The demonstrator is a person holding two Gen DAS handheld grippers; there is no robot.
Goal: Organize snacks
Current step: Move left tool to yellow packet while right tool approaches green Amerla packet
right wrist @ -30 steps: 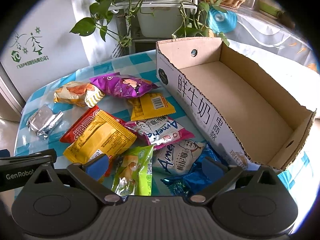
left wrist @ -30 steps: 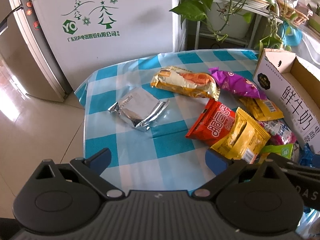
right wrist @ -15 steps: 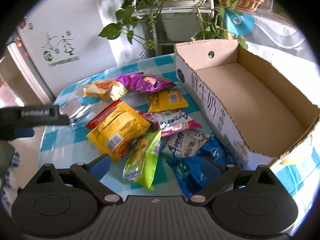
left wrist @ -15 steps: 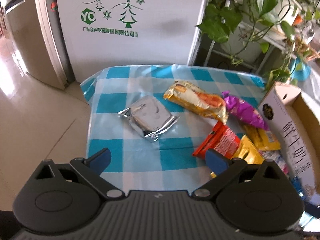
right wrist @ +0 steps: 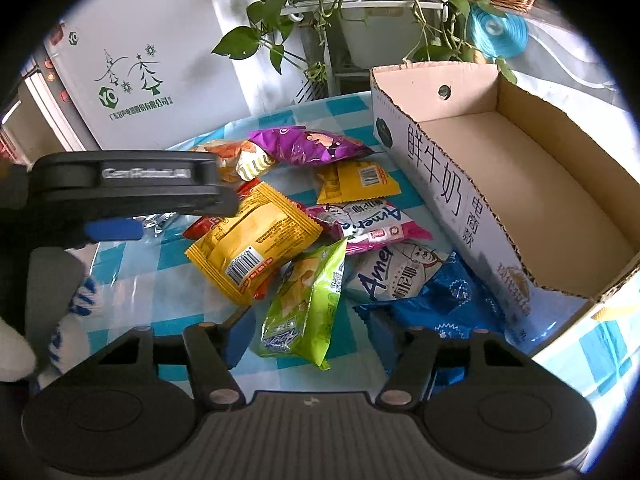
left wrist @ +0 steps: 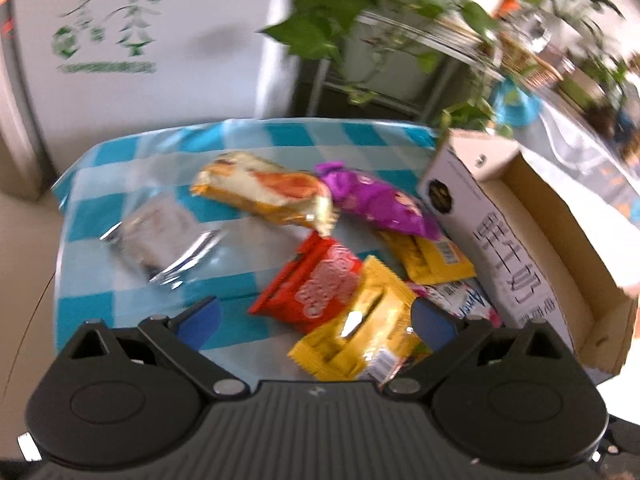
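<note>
1 green packet (right wrist: 306, 300) shows only from right wrist.

Free room: the bare checked tablecloth (left wrist: 132, 292) at the near left, between the silver packet (left wrist: 160, 236) and the table edge. The cardboard box (right wrist: 516, 184) interior is open from above, nothing in it.

Obstacles: the snack pile (right wrist: 304, 232) fills the table's centre, packets overlapping, right up against the box's printed wall. The left gripper (right wrist: 116, 230) hangs over the pile's left side. Trailing plant stems (right wrist: 316, 36) and a metal rack (right wrist: 360, 4) close off the far side behind table and box.
</note>
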